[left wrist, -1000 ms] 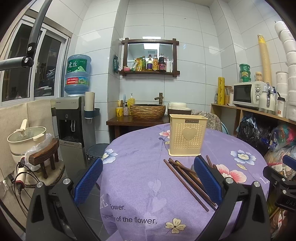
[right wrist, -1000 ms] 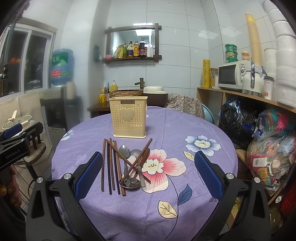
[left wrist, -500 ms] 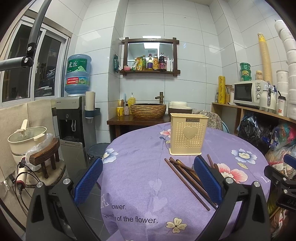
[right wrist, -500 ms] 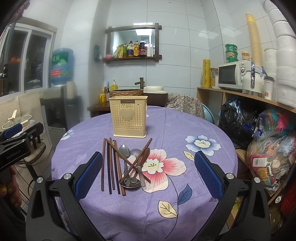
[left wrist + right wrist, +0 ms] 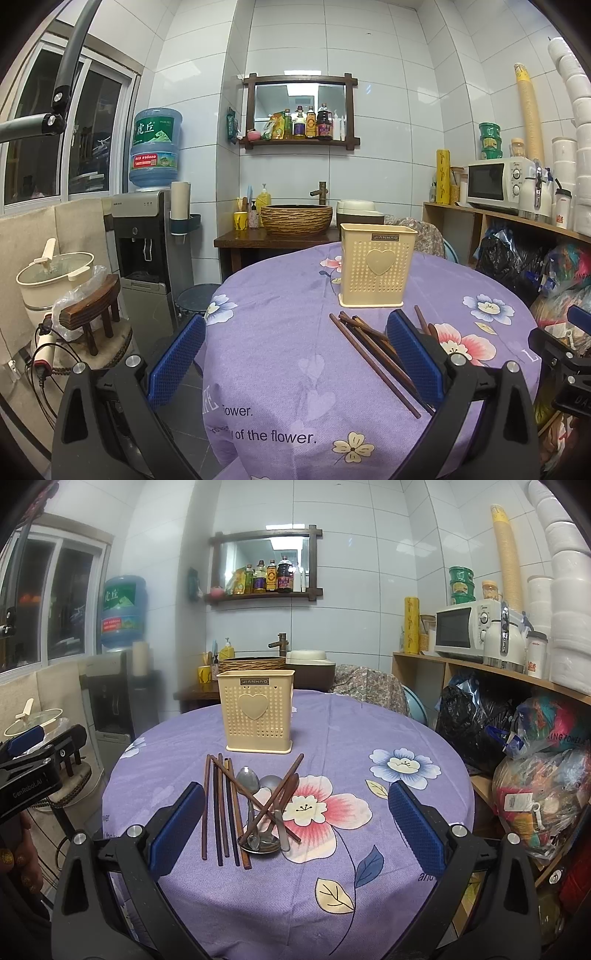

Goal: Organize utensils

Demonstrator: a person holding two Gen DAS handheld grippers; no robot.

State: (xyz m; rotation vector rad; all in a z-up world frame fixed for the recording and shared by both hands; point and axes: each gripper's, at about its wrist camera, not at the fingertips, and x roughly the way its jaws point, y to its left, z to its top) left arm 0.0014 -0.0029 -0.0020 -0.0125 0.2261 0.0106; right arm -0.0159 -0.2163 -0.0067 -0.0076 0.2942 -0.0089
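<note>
Right tongs (image 5: pixel 295 819) agape, nearer chopsticks (image 5: pixel 221 805) lying lengthwise toward perforated holder (image 5: pixel 258 710) (spoons beside); left tongs (image 5: pixel 295 354) likewise agape.

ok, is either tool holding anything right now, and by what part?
Nothing held. Left tool and right tool are both open and empty; the dark wooden chopsticks and metal spoons lie on the purple floral tablecloth.

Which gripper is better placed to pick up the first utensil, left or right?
Probably the right gripper: it is open, and the chopsticks and spoons lie between its fingers. The left gripper, also open, points beside the pile, over bare tablecloth.
</note>
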